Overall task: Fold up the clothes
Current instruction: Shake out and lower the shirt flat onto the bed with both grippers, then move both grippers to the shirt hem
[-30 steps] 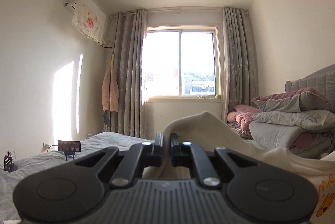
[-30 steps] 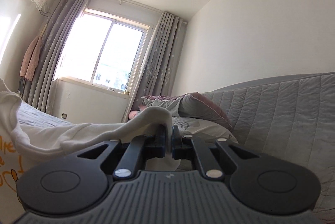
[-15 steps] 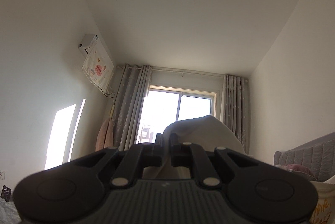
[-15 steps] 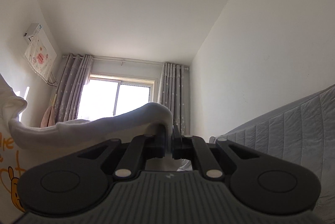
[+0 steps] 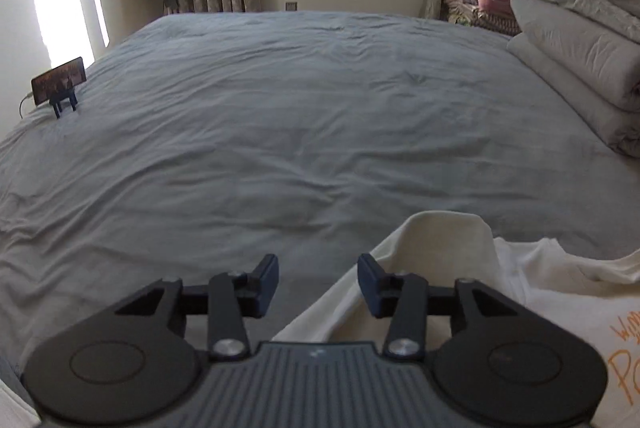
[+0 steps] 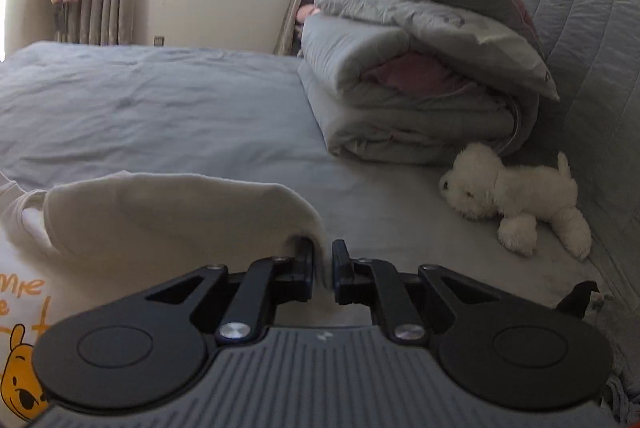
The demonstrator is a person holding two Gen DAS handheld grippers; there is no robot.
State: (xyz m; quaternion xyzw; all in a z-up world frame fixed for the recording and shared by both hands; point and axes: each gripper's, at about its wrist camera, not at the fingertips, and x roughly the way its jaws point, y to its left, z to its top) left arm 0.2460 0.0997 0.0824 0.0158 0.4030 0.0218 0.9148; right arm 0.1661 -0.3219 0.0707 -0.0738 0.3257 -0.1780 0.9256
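A cream-white shirt (image 5: 444,248) with orange lettering lies on the grey bed sheet (image 5: 300,115), its sleeve folded over. My left gripper (image 5: 318,284) hovers low at the shirt's left edge. Its jaws are opening, well apart, with only sheet and a strip of shirt edge below them; nothing is pinched. In the right wrist view the shirt (image 6: 160,211) shows a yellow bear print at its lower left. My right gripper (image 6: 323,268) sits at the tip of the folded sleeve. Its jaws are opening with a narrow gap, and the cloth rests against the left finger (image 6: 306,264).
Folded grey and pink quilts (image 6: 420,79) are stacked at the head of the bed against a padded headboard (image 6: 592,67). A white plush dog (image 6: 516,195) lies in front of them. A phone on a stand (image 5: 60,83) stands at the bed's far left edge.
Both grippers swung from pointing at the ceiling down to the bed. The shirt, held up before, now lies on the sheet. Both pairs of jaws have parted, the left far more.
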